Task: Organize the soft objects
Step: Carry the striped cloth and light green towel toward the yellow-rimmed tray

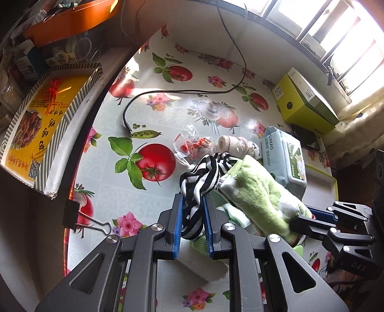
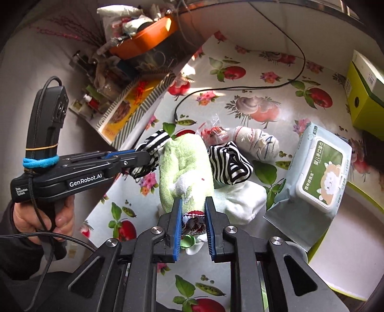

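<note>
My left gripper [image 1: 193,204] is shut on a black-and-white striped cloth [image 1: 200,177], held above the table; it also shows in the right wrist view [image 2: 150,157]. My right gripper [image 2: 193,206] is shut on the end of a rolled green-and-white towel [image 2: 186,168], which the striped cloth [image 2: 228,165] wraps around. The towel also shows in the left wrist view [image 1: 259,192], with my right gripper [image 1: 302,219] at its end. A cream rolled sock [image 2: 256,141] and a white cloth [image 2: 240,199] lie on the table behind and under the towel.
A wet-wipes pack [image 2: 314,172] lies to the right, a yellow-green box [image 1: 304,103] beyond it. A small plastic packet [image 1: 194,144] and a black cable [image 1: 182,92] lie on the fruit-patterned tablecloth [image 1: 153,120]. A yellow tray [image 1: 40,124] and orange bin [image 1: 72,21] stand left.
</note>
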A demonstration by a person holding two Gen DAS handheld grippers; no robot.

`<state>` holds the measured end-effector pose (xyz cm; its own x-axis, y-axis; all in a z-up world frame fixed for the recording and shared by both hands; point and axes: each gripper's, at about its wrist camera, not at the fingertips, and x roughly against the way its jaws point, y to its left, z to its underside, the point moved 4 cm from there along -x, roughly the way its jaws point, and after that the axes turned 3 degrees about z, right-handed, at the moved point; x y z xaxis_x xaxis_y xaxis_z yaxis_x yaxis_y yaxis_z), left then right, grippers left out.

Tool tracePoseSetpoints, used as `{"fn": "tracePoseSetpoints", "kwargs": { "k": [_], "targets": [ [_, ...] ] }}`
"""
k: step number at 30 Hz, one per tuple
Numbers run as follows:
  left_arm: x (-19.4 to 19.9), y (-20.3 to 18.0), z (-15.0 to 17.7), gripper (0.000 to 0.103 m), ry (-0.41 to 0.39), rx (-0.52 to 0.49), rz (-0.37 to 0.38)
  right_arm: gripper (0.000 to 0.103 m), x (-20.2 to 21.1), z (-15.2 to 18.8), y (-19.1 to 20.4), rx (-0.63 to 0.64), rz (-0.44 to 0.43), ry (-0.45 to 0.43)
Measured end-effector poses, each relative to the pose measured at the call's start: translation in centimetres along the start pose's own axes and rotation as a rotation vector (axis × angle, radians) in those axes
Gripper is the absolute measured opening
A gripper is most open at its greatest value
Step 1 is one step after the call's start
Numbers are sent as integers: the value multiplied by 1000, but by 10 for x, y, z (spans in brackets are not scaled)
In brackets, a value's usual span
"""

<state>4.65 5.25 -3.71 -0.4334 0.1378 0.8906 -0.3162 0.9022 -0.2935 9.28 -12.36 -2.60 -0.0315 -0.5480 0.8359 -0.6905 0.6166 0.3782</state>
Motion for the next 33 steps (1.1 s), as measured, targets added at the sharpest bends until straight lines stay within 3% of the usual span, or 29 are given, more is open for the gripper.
{"fn": "tracePoseSetpoints", "kwargs": {
  "k": [14,33],
  "targets": [
    [12,-68,4,17,4,-121,55,17,68,26,-41,-159,15,-137],
    [-9,-178,0,17,67,-333,118,17,138,65,-116,-337,189,-267]
  ]
}}
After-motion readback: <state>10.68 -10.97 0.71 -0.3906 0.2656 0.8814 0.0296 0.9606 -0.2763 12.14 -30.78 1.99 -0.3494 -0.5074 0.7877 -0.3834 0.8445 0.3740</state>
